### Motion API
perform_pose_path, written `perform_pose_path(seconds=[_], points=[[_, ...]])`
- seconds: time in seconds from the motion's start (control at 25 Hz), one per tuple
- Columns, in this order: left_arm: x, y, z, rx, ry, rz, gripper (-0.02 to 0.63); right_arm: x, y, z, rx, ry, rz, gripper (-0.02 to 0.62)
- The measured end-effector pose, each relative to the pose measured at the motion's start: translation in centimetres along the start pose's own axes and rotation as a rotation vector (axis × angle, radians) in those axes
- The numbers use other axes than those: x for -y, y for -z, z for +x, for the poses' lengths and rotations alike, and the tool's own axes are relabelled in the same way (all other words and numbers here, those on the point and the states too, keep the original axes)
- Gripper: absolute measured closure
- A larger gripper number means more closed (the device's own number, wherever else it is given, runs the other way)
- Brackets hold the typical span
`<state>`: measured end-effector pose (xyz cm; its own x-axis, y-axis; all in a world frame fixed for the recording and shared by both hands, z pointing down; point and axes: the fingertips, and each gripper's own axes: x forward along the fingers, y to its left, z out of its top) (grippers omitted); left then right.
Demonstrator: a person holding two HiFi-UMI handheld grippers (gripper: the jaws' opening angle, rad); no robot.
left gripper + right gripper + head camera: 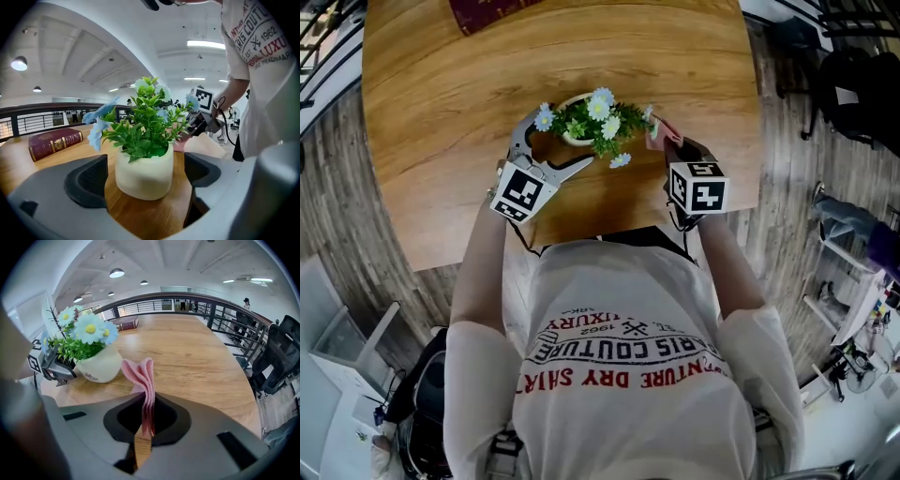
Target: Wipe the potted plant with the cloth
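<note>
A cream pot (575, 139) with green leaves and white and pale blue flowers (600, 117) stands near the front edge of the wooden table (441, 94). My left gripper (565, 137) is open, one jaw on each side of the pot (143, 176), with a gap showing on both sides. My right gripper (661, 133) is just right of the plant, shut on a folded pink cloth (140, 376) that sticks up out of the jaws. In the right gripper view the pot (101, 364) stands to the left, a little way from the cloth.
A dark red book (487, 11) lies at the far edge of the table. A railing and a black chair (281, 357) stand beyond the table's right side. The person's body is close against the near edge.
</note>
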<state>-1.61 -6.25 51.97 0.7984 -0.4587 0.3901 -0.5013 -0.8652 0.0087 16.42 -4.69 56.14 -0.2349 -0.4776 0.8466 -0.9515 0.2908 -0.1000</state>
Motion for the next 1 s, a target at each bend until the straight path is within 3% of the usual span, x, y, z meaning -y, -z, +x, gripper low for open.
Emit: perform_pose_path(seconds=[0.2, 0.48, 0.8, 1.0], points=[[-0.3, -0.9, 1.2, 0.013, 0.080, 0.039, 0.080, 0.8, -1.0, 1.1, -0.001, -0.011, 0.000, 0.558], [0.3, 0.0, 3.3, -0.058, 0.195, 0.125, 0.067, 0.7, -2.0, 2.4, 0.000, -0.025, 0.000, 0.558], [0.6, 0.5, 4.7, -0.133, 0.269, 0.133, 0.071, 0.8, -2.1, 2.8, -0.011, -0.028, 0.009, 0.559], [0.5, 0.6, 4.8, -0.133, 0.250, 0.132, 0.071, 0.6, -2.1, 2.8, -0.010, -0.023, 0.014, 0.558]])
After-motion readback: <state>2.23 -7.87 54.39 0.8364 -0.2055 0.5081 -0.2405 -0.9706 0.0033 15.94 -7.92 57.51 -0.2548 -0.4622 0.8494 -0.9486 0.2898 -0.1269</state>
